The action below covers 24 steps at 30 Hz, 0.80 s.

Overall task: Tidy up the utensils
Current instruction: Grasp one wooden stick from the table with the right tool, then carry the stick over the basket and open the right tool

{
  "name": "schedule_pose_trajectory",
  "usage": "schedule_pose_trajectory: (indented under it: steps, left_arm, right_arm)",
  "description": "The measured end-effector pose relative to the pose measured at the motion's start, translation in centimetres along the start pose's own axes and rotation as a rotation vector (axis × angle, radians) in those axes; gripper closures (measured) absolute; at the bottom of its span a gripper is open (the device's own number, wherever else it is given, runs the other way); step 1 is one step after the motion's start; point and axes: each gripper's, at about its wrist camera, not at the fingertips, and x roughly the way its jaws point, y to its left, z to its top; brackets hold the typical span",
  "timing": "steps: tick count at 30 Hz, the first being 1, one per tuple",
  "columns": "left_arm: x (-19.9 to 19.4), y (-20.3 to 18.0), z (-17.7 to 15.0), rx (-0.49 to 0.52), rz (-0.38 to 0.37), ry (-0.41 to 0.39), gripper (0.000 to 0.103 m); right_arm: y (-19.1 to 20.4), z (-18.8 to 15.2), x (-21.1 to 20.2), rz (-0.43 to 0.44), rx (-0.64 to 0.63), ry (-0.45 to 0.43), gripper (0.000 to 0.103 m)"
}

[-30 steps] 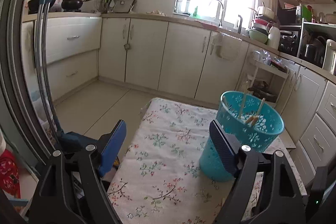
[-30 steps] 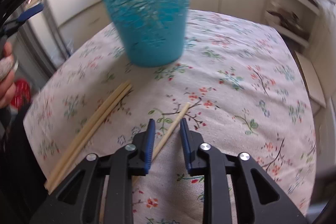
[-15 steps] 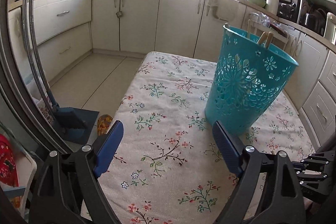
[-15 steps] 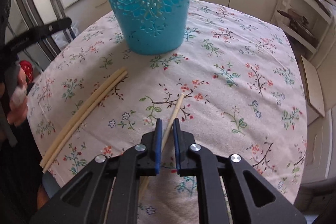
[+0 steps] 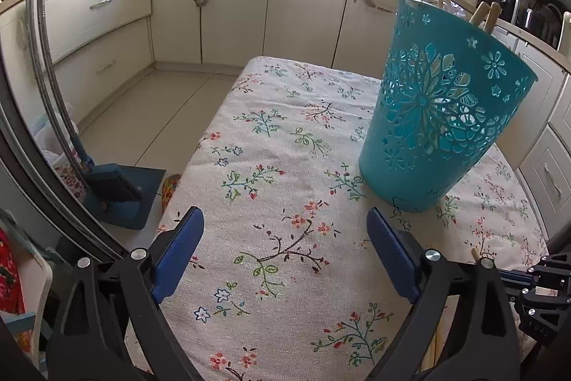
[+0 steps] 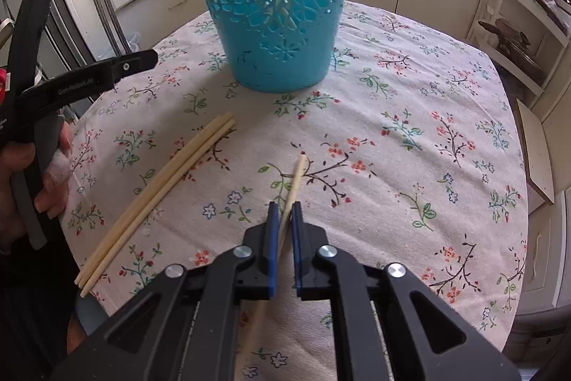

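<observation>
A teal perforated basket (image 6: 274, 6) stands on the floral tablecloth (image 6: 410, 138); it also shows in the left wrist view (image 5: 439, 120) with chopstick ends (image 5: 485, 15) sticking out of its top. My right gripper (image 6: 284, 213) is shut on a single wooden chopstick (image 6: 297, 177) whose tip points toward the basket. Three more chopsticks (image 6: 160, 195) lie side by side on the cloth to its left. My left gripper (image 5: 285, 252) is open and empty, low over the cloth, left of the basket.
The left gripper's body and the hand holding it (image 6: 46, 166) sit at the table's left edge. Kitchen cabinets (image 5: 232, 6) ring the table. A dustpan and brush (image 5: 114, 188) stand on the floor at the left. A shelf unit (image 6: 517, 34) is beyond the table's far right.
My right gripper has closed from open around the single chopstick to shut on it. My left gripper has dropped lower and closer to the table, staying open.
</observation>
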Motion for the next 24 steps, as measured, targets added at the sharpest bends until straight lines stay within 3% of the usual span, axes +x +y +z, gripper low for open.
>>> schedule_pose_trajectory:
  steps: [7, 12, 18, 21, 24]
  left_arm:
    - [0.2, 0.4, -0.1, -0.023, -0.011, 0.012, 0.014]
    - [0.3, 0.6, -0.2, -0.034, -0.012, 0.016, 0.014]
    - [0.5, 0.5, -0.2, -0.033, -0.007, 0.019, 0.014]
    - [0.5, 0.3, -0.2, -0.022, -0.002, 0.019, 0.014]
    - [0.4, 0.1, -0.2, -0.013, 0.002, 0.018, 0.014]
  right_arm:
    - [-1.2, -0.4, -1.5, 0.086, 0.110, -0.052, 0.098]
    - [-2.8, -0.4, -3.5, 0.218, 0.240, -0.119, 0.098]
    - [-4.8, 2.4, -9.5, 0.405, 0.350, -0.354, 0.098]
    - [-5.2, 5.7, -13.0, 0.447, 0.358, -0.505, 0.098]
    - [-5.1, 9.6, -15.8, 0.427, 0.356, -0.656, 0.098]
